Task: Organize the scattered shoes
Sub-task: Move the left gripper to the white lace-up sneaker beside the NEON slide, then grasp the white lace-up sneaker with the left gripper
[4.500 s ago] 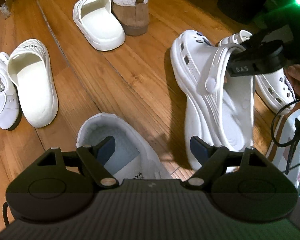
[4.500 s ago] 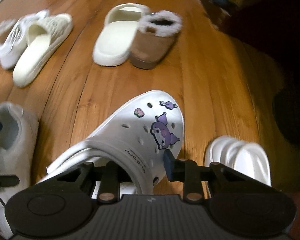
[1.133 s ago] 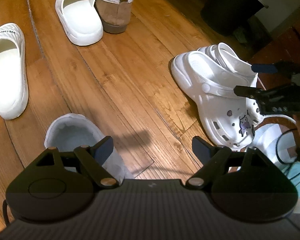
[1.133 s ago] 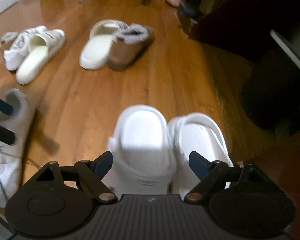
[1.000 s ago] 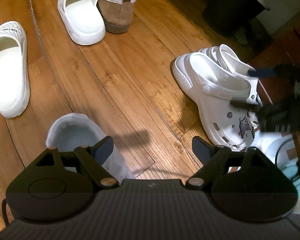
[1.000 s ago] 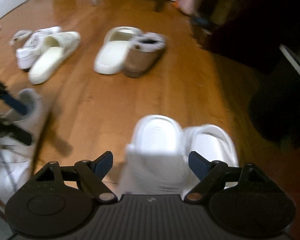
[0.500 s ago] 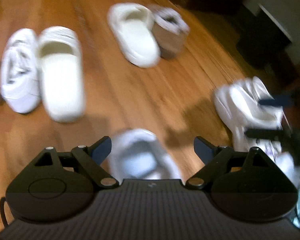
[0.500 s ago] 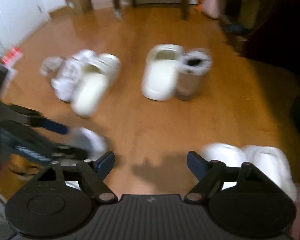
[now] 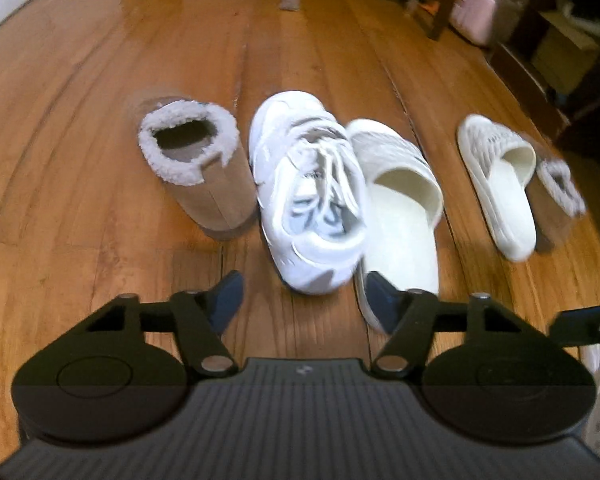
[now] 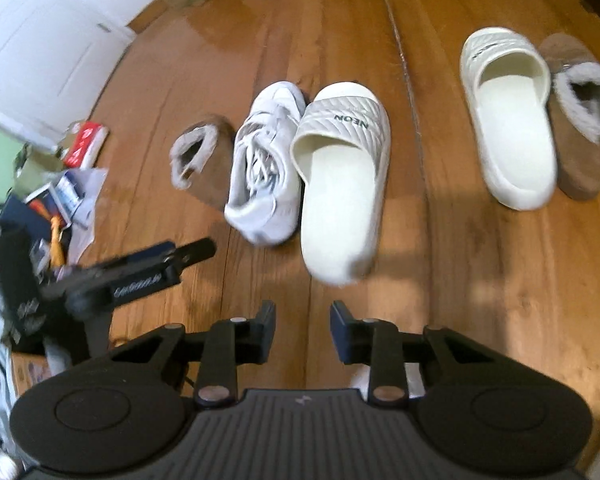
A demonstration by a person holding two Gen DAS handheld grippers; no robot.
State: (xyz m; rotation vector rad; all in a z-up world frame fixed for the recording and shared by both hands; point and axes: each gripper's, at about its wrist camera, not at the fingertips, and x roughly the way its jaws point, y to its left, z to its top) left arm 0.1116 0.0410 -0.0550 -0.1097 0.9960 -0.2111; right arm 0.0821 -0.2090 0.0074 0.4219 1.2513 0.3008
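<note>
A white sneaker [image 9: 312, 200] lies on the wooden floor between a tan fleece-lined boot [image 9: 198, 168] and a cream slide [image 9: 400, 216]. Further right lie a second cream slide [image 9: 500, 184] and a second tan boot [image 9: 556, 200]. My left gripper [image 9: 302, 300] hovers just short of the sneaker's heel, jaws closing, nothing between them. In the right wrist view the same row shows: boot [image 10: 200, 160], sneaker [image 10: 264, 168], slide [image 10: 344, 184], slide [image 10: 512, 120], boot [image 10: 588, 120]. My right gripper [image 10: 302, 330] hangs over bare floor, jaws closing on nothing, narrow gap left. The left gripper [image 10: 180, 258] appears at left.
Boxes, papers and a red packet [image 10: 86, 142] clutter the floor at the left. White doors [image 10: 40, 40] stand at the far left. Chair legs [image 9: 440, 0] and a pink bag [image 9: 476, 12] stand at the back. Dark furniture [image 9: 580, 60] lines the right.
Both grippers swung left, away from the white clogs, and now face the sneaker, slides and boots. Both jaws have narrowed, the right far more.
</note>
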